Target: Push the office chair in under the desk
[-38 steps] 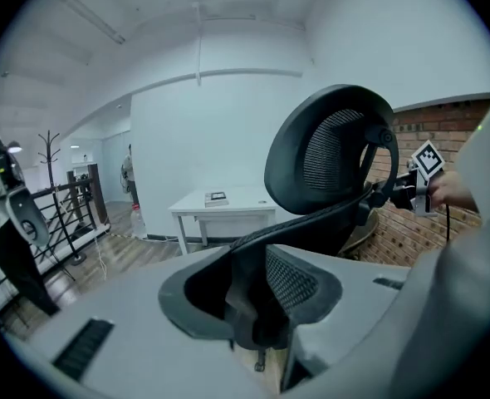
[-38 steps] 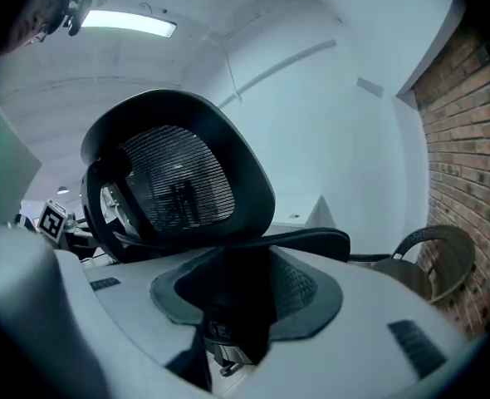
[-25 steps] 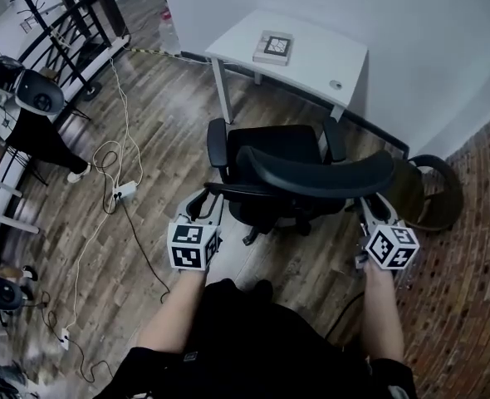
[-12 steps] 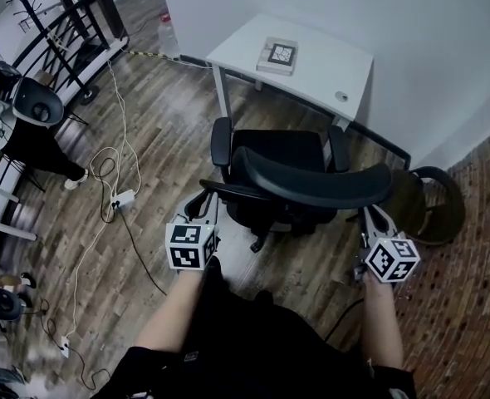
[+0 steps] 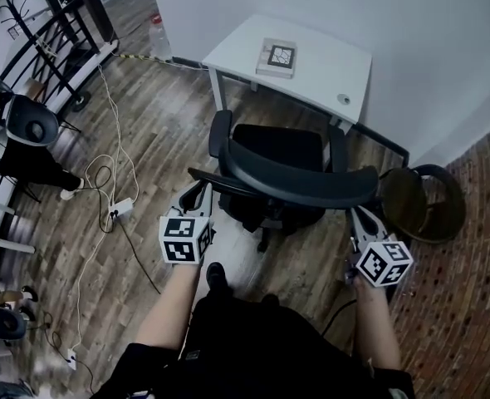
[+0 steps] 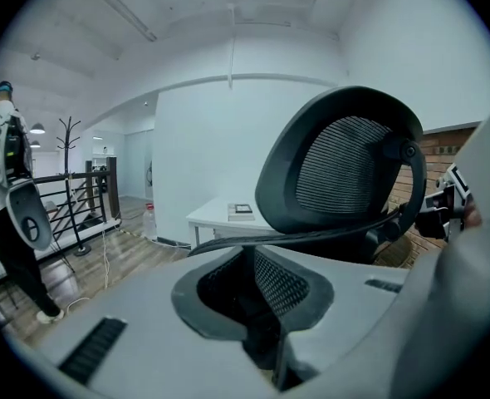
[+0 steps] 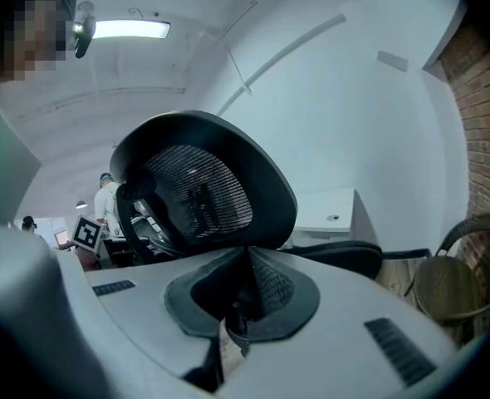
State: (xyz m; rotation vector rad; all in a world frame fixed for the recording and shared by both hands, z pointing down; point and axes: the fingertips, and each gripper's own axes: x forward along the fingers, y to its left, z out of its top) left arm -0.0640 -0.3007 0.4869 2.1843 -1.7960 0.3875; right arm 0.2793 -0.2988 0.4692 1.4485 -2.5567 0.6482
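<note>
The black office chair stands in front of the white desk, its seat pointing at the opening under it. The curved mesh backrest faces me. My left gripper is at the backrest's left end; its jaws have just been closing, and in the left gripper view they pinch the thin black rim of the backrest. My right gripper is at the right end, shut, its tips against the lower edge of the backrest. I cannot tell whether that edge is pinched.
A flat box lies on the desk. A round dark wicker seat stands at the right by the brick wall. Cables and a power strip trail over the wooden floor on the left, where a person stands.
Both grippers and the chair have moved forward together toward the desk; the seat now sits closer to the desk's front edge. Both pairs of jaws have closed.
</note>
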